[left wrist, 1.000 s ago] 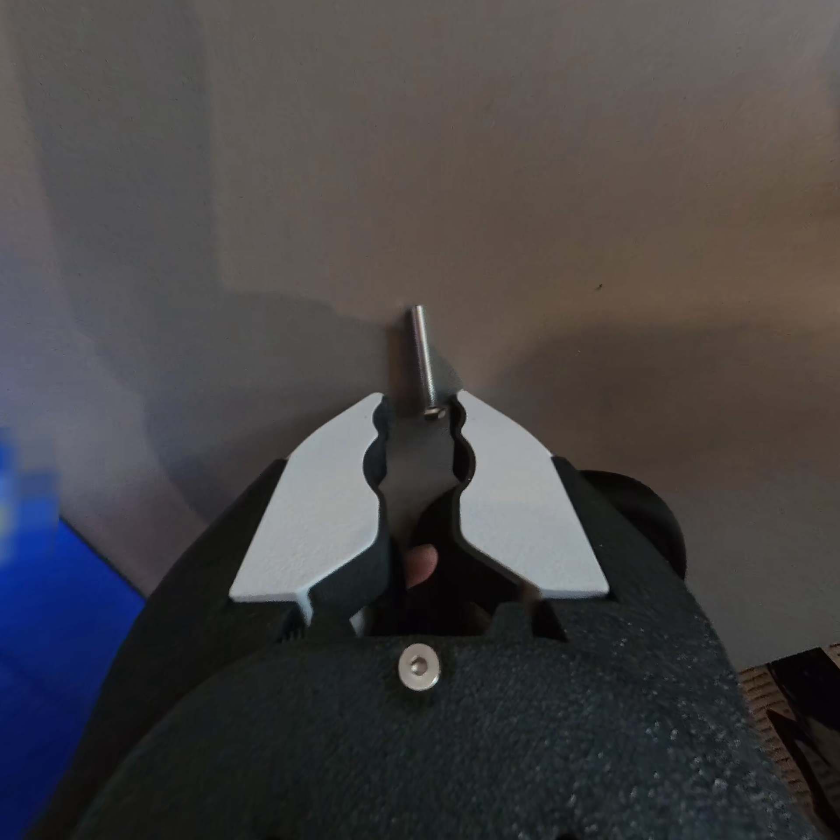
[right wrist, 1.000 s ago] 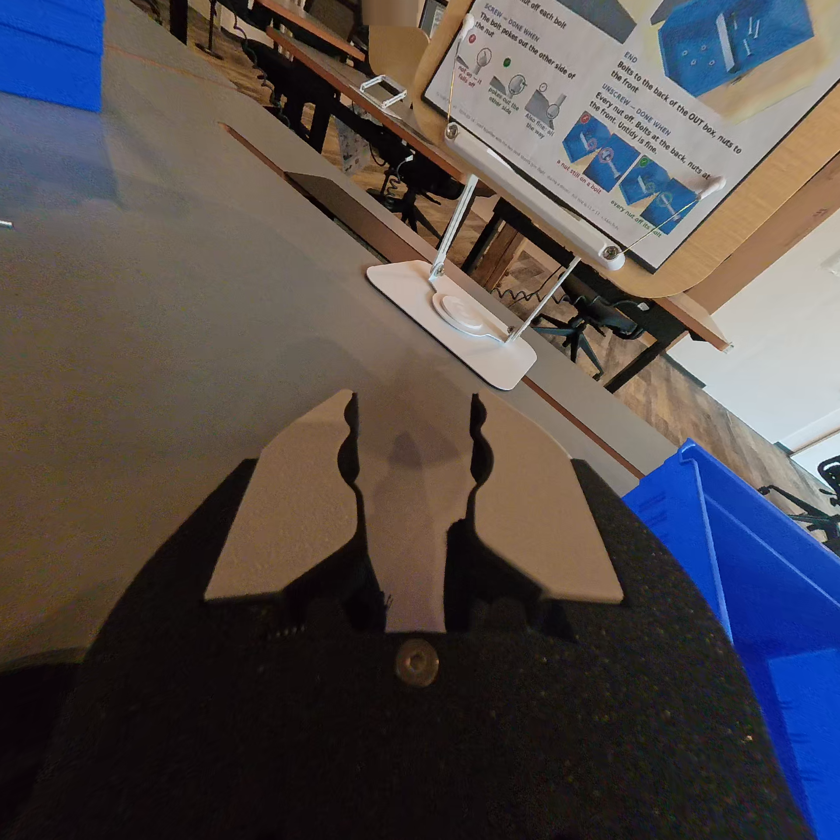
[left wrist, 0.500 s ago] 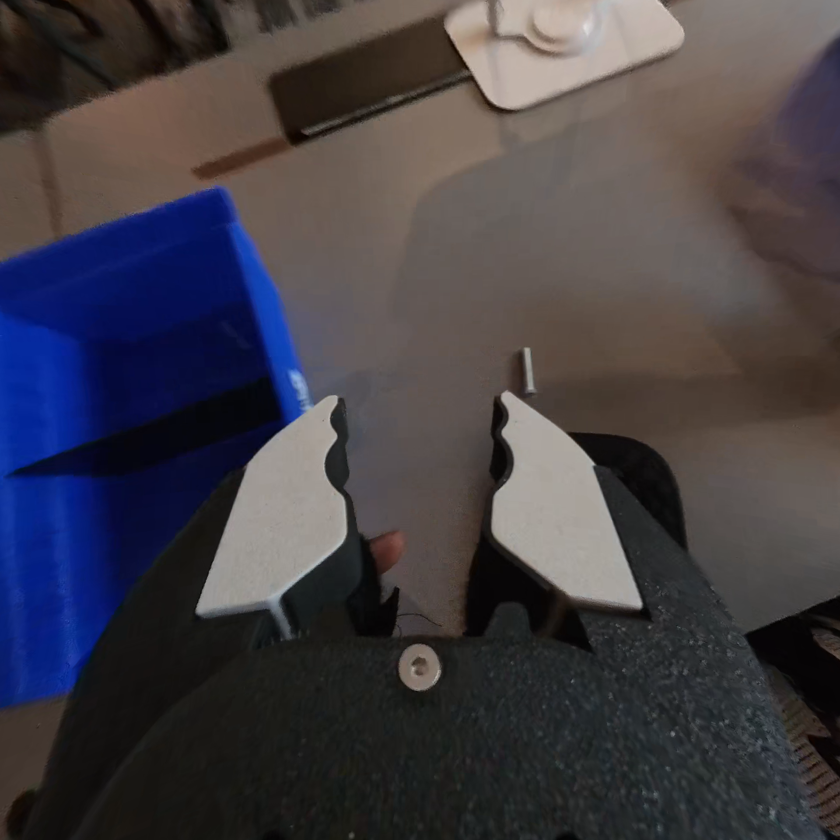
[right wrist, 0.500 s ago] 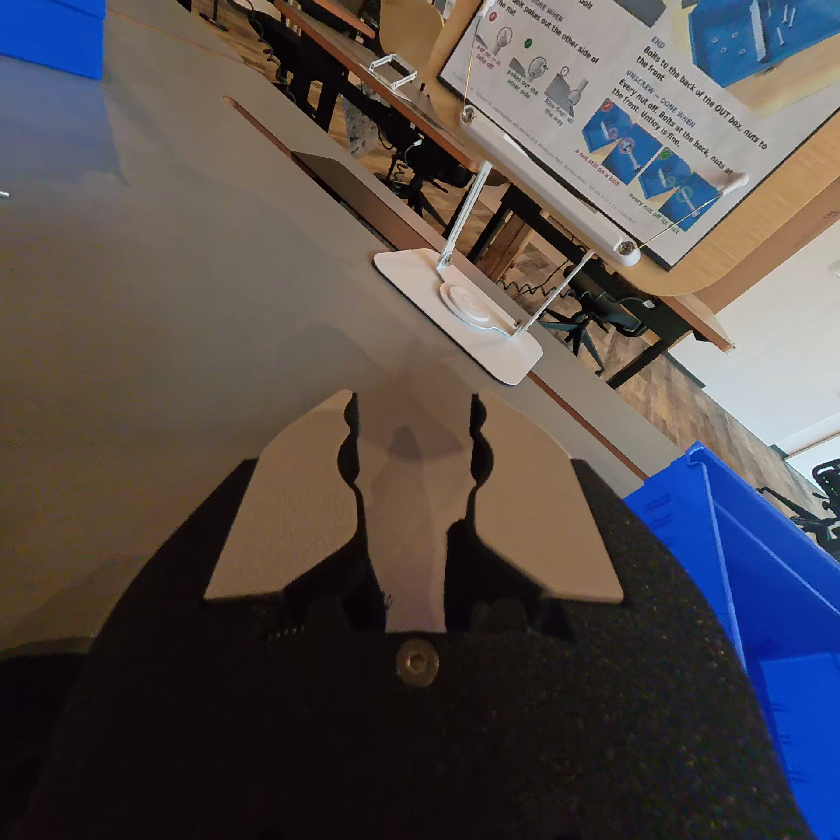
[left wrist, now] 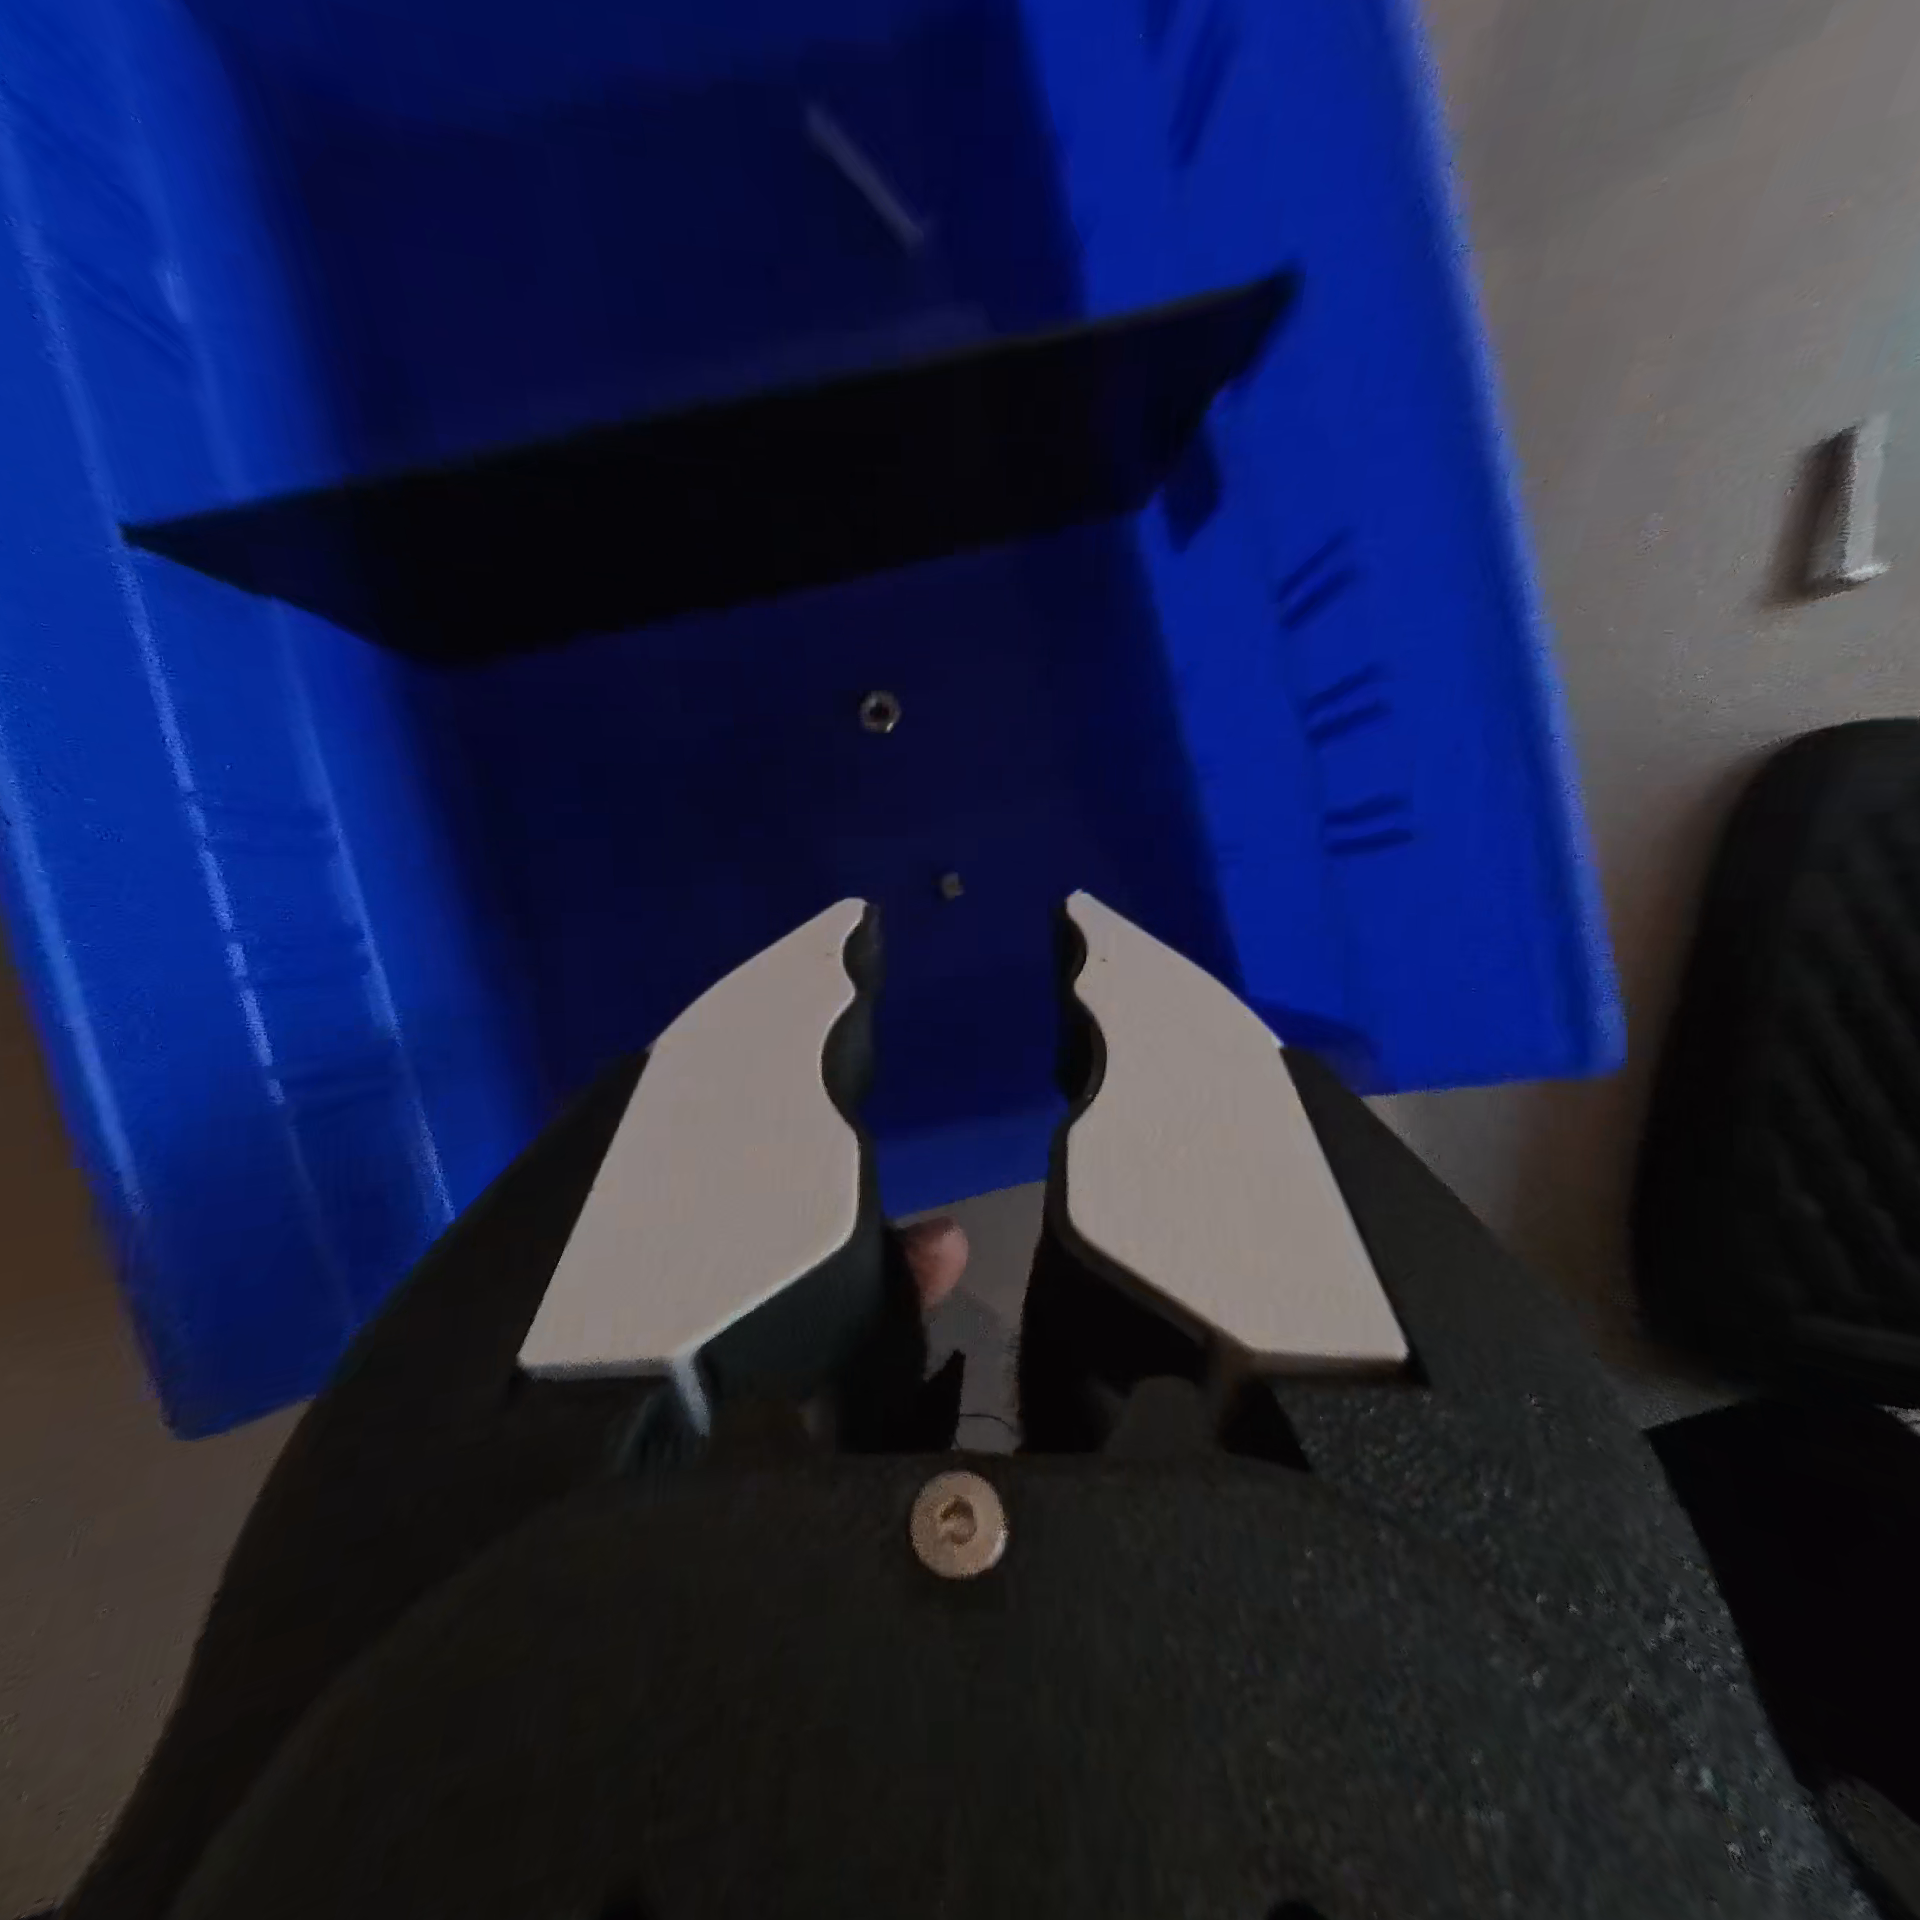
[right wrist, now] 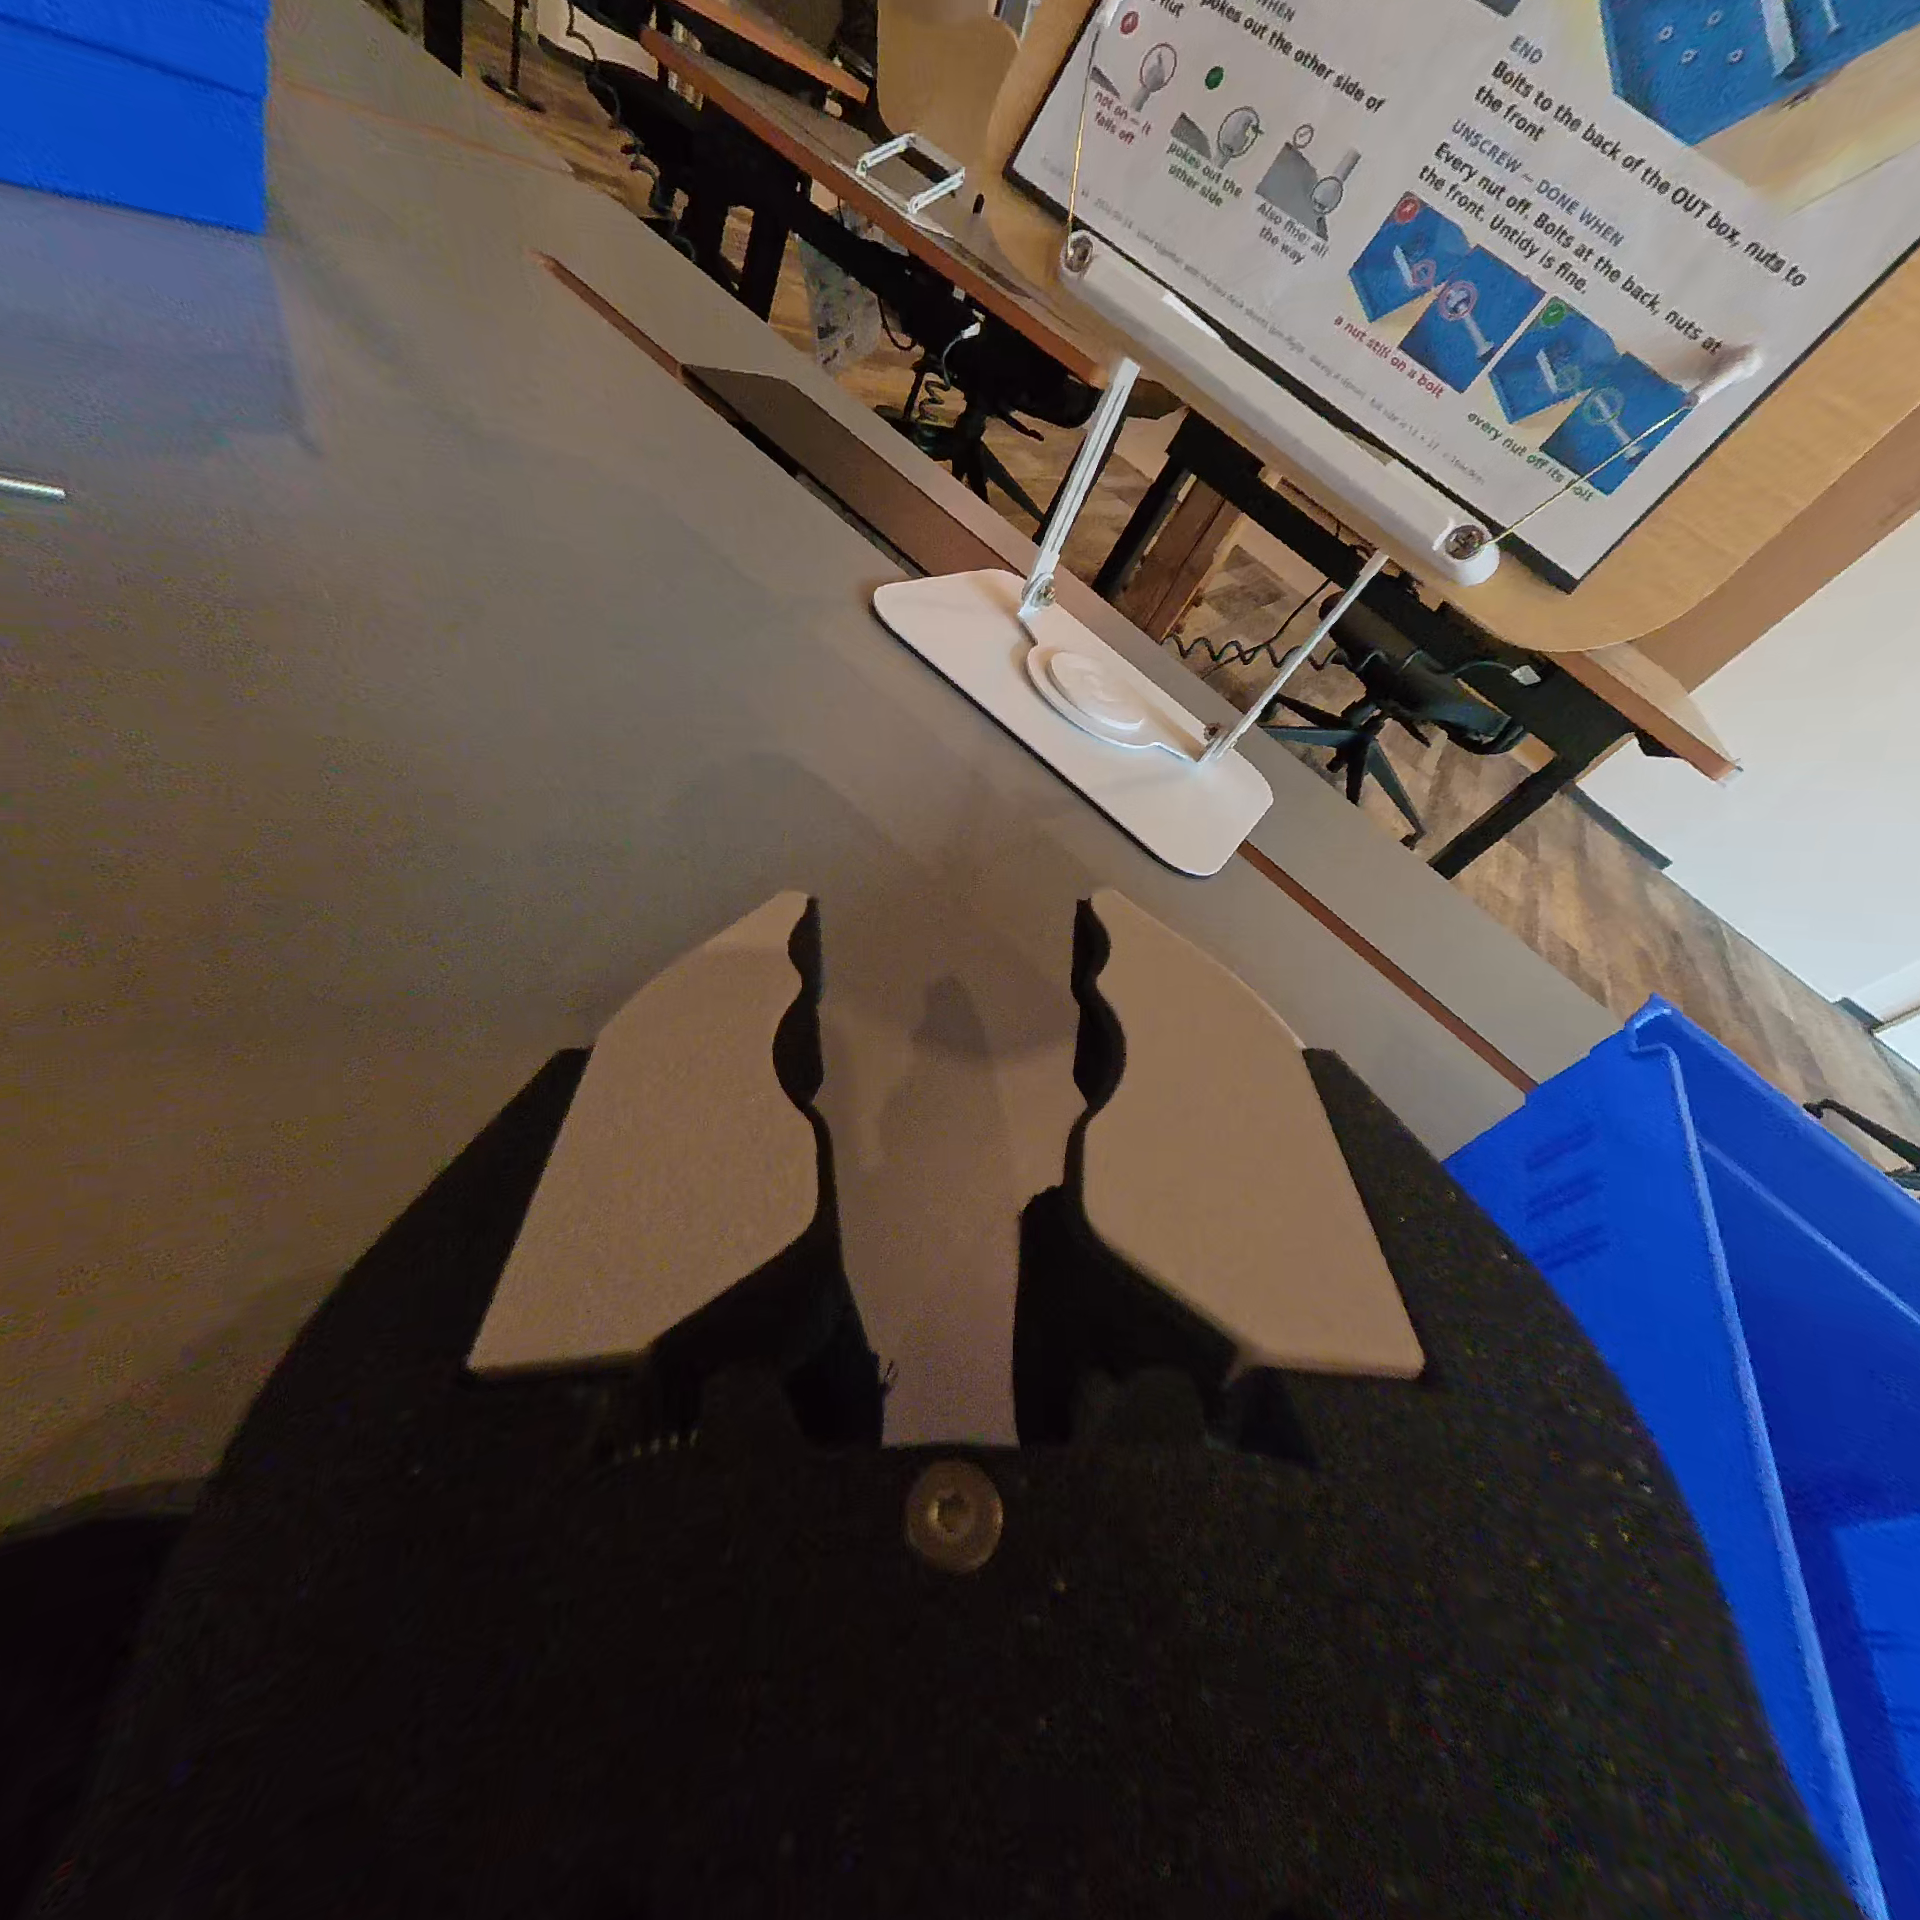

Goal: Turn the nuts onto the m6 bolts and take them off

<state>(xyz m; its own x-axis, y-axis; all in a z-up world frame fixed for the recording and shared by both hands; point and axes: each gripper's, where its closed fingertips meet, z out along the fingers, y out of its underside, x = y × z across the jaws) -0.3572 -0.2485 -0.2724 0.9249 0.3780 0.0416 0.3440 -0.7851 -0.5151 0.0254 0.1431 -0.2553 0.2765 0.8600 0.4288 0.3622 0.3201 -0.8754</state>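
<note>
In the left wrist view my left gripper is open and empty. It hangs over the front compartment of a blue bin. A small metal nut lies on the bin floor just beyond the fingertips, with a tiny dark speck nearer to them. A black divider crosses the bin, and a blurred bolt lies behind it. Another bolt lies on the grey table to the right of the bin. In the right wrist view my right gripper is open and empty, low over the grey table.
A white stand base carries an instruction poster beyond the right gripper. A second blue bin stands to its right and another blue bin at far left. A bolt lies at the left edge. A black object lies right of the left gripper. The left gripper's tips are roughly 55 cm from the right gripper's. Measured from the fingertips, the tiny dark speck is 7 cm or so from the left gripper and 55 cm from the right. The small metal nut sits 8 cm or so from the ends of my left fingers. The bolt lies around 25 cm away from my left fingertips.
The left gripper had a bolt's head between its fingertips on the table. It opened wide, left the bolt there, swung left over the blue bin, and its jaws narrowed. The right gripper barely moved.
</note>
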